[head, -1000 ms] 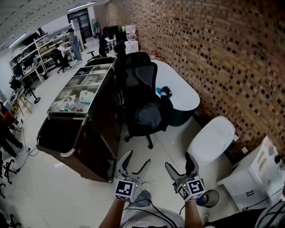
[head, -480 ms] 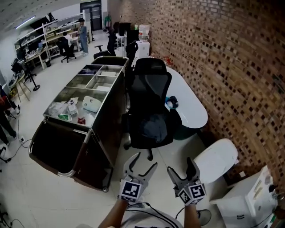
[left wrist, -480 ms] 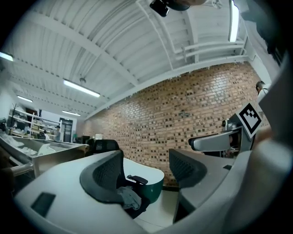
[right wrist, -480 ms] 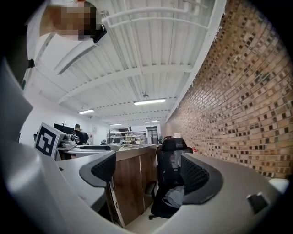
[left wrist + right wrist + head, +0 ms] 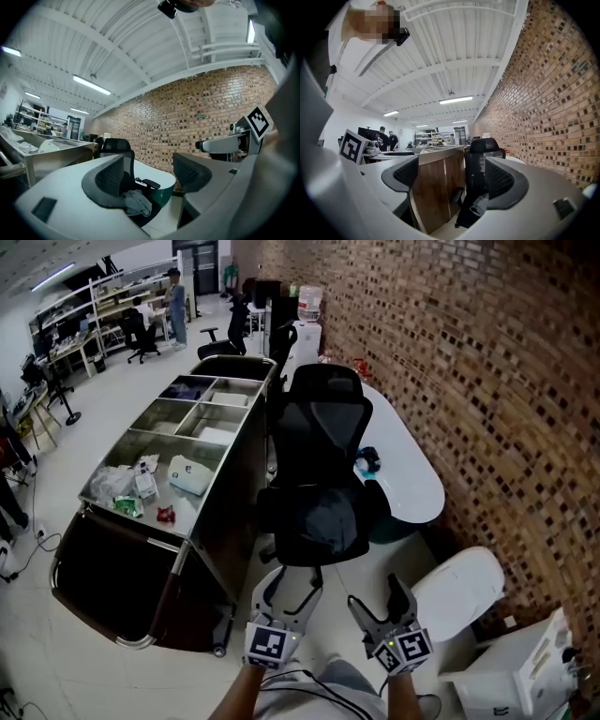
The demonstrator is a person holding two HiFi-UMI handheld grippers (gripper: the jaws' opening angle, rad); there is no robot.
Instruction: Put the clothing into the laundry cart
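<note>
Grey clothing [image 5: 328, 521] is bunched on the seat of the black office chair [image 5: 317, 437]. That is 12 o'clock from the left gripper [image 5: 292, 583] and the right gripper [image 5: 375, 596], well apart from both. It is not in the laundry cart [image 5: 223, 521], which stands just beside the chair at 10 o'clock from the left gripper.

Left tongs: jaws spread, nothing between the pads. The left gripper view only frames the chair and garment far off through the gap. The left pad covers part of the garment's edge, so its full shape is unclear.

Right tongs: spread too, empty. The right gripper view shows the cart's wood end panel and the chair through the gap. The garment is mostly behind the right pad; only a grey scrap shows.

Hard to read:
- Cart's dark bag [image 5: 103, 568] at 9 o'clock: interior is black, can't tell contents.
- Steel top trays [image 5: 187, 430]: small packets and a white bundle, too small to identify.
- Dark blue item [image 5: 368, 460] on the white table [image 5: 412, 488] at 1 o'clock: can't tell what it is.
- White rounded object [image 5: 459, 582] at 3 o'clock of the right gripper, near the brick wall [image 5: 487, 371]: unidentified.
- White cabinet [image 5: 506, 671] at 4 o'clock: cut off by the frame.
- Forearms [image 5: 239, 695]: cut off at the bottom edge.
- People [image 5: 175, 296] at 11 o'clock: far back, tiny.
</note>
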